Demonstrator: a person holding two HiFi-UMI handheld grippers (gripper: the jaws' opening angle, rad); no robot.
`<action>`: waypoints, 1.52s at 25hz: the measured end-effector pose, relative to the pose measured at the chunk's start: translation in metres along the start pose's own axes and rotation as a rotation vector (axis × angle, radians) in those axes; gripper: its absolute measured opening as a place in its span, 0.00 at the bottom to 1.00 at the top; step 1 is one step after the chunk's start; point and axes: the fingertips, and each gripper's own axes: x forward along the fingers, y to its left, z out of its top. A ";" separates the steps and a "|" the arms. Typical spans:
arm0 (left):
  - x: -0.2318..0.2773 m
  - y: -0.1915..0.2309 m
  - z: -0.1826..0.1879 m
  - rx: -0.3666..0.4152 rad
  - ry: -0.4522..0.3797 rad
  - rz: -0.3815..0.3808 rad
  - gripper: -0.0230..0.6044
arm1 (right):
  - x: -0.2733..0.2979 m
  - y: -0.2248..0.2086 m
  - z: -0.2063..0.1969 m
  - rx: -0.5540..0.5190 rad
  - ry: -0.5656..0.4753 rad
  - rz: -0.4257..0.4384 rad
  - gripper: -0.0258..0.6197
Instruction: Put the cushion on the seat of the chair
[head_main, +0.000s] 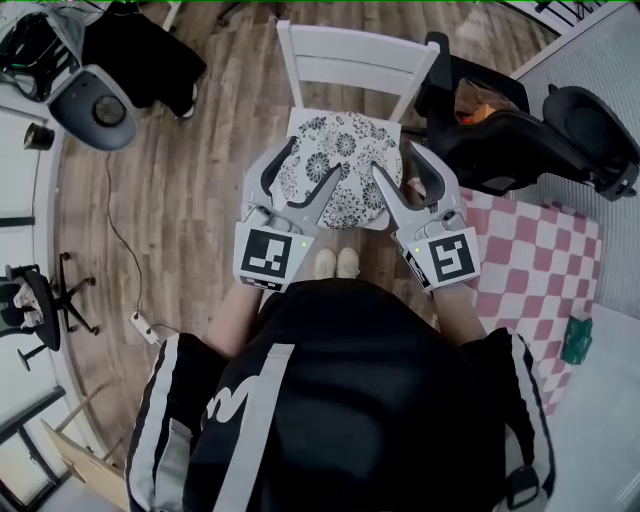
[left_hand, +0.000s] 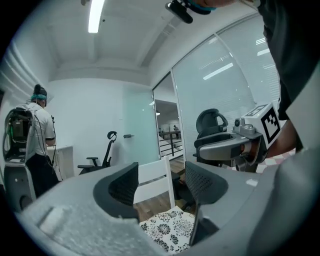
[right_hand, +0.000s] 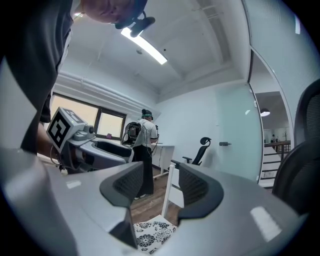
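Beyond the person's black jacket (head_main: 330, 400), left gripper (head_main: 315, 157) and right gripper (head_main: 394, 160) hover equally near, jaws apart and empty, over the floral cushion (head_main: 345, 150), which lies flat on the white chair (head_main: 350, 55) seat, upper centre.

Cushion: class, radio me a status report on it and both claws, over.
Left claw open, empty. Right claw open, empty. Cushion lying on seat of chair. Nothing blocking.

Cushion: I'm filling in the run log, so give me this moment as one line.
cushion: lying on seat of chair | left gripper: open, empty, over cushion | right gripper: open, empty, over cushion
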 end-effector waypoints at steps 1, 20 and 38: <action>-0.002 0.000 0.006 -0.014 -0.018 -0.008 0.50 | 0.000 0.001 0.005 0.005 -0.010 -0.001 0.38; -0.015 0.008 0.036 -0.025 -0.104 0.081 0.18 | -0.010 0.008 0.035 0.000 -0.068 -0.019 0.15; -0.013 0.010 0.044 -0.041 -0.126 0.104 0.04 | -0.004 0.011 0.045 -0.013 -0.095 0.006 0.04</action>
